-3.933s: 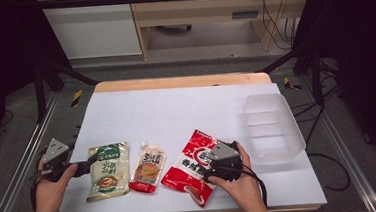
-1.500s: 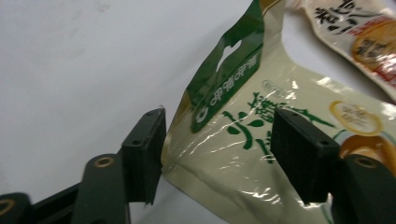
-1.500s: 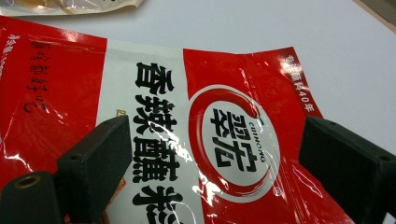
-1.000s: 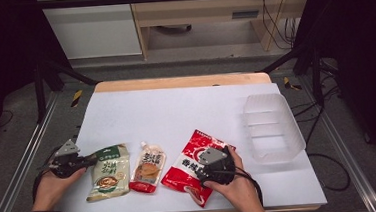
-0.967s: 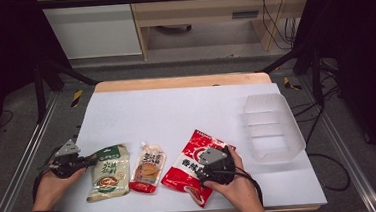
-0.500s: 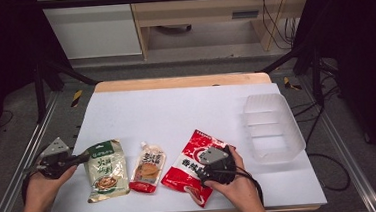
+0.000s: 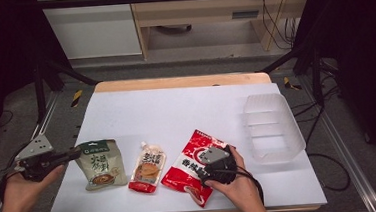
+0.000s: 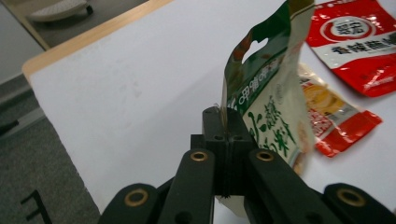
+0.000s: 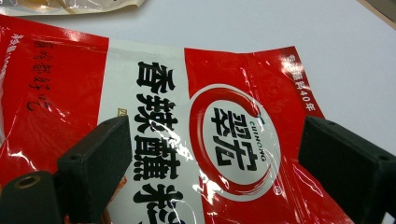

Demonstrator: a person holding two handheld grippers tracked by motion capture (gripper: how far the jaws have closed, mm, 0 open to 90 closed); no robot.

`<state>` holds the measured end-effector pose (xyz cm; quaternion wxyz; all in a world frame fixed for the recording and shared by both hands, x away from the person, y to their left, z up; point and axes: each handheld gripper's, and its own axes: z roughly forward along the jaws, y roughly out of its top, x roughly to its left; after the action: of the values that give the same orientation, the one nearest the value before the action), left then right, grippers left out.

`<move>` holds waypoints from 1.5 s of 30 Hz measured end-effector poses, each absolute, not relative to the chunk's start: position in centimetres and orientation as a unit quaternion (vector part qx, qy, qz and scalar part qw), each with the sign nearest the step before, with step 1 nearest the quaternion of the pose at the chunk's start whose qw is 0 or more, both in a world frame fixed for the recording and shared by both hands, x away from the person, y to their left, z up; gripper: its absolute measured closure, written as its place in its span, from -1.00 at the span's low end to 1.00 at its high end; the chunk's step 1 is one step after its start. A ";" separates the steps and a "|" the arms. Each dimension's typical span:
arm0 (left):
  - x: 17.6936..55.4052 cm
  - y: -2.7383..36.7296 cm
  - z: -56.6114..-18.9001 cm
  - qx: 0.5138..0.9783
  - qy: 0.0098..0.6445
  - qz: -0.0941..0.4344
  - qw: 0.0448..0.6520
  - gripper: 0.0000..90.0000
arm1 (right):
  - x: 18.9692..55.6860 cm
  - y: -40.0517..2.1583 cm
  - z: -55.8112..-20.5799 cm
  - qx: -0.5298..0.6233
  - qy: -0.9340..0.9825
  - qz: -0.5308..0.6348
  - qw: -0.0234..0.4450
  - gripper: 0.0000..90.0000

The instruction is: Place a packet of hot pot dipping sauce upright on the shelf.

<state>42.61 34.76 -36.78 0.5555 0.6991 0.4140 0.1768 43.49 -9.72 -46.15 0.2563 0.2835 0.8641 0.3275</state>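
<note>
At the worktop's (image 7: pixel 176 112) left edge, the green pouch (image 7: pixel 100 164) is pinched at its corner by the left gripper's (image 8: pixel 223 140) closed fingers. Right of it, the red packet (image 7: pixel 193 168) is straddled by the right gripper's (image 9: pixel 212 154) open fingers. Farther right, the clear plastic tub (image 7: pixel 270 128) is seen empty.

The left hand-held gripper (image 7: pixel 74 154) is black, with a grey three-cornered plate on top. In the left gripper view its two jaws are matte black bars with brass-ringed screw holes. The right hand-held gripper (image 7: pixel 208 167) is also black, topped by a grey plate, and a black cable loops away from it. In the right gripper view its jaws are blocky, black and square-ended. A dark sleeve cuff covers the left wrist.
</note>
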 end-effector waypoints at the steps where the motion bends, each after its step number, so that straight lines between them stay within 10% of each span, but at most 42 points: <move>1: 42.3 34.5 -36.3 0.698 0.412 0.179 0.558 1.00 | 43.5 -9.7 -46.2 0.283 0.865 0.326 0.256 -0.77; 29: 42.8 29.9 -33.4 0.708 0.381 0.220 0.552 1.00 | 43.6 -9.9 -46.1 0.279 0.879 0.326 0.207 -0.78; 45: 43.7 24.0 -31.2 0.711 0.340 0.188 0.585 1.00 | 44.7 -9.4 -38.8 0.218 0.903 0.310 0.201 -0.70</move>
<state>43.68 24.03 -31.19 0.5854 0.7114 0.3401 0.1883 44.70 -9.40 -38.83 0.2013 0.2177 0.9032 0.3104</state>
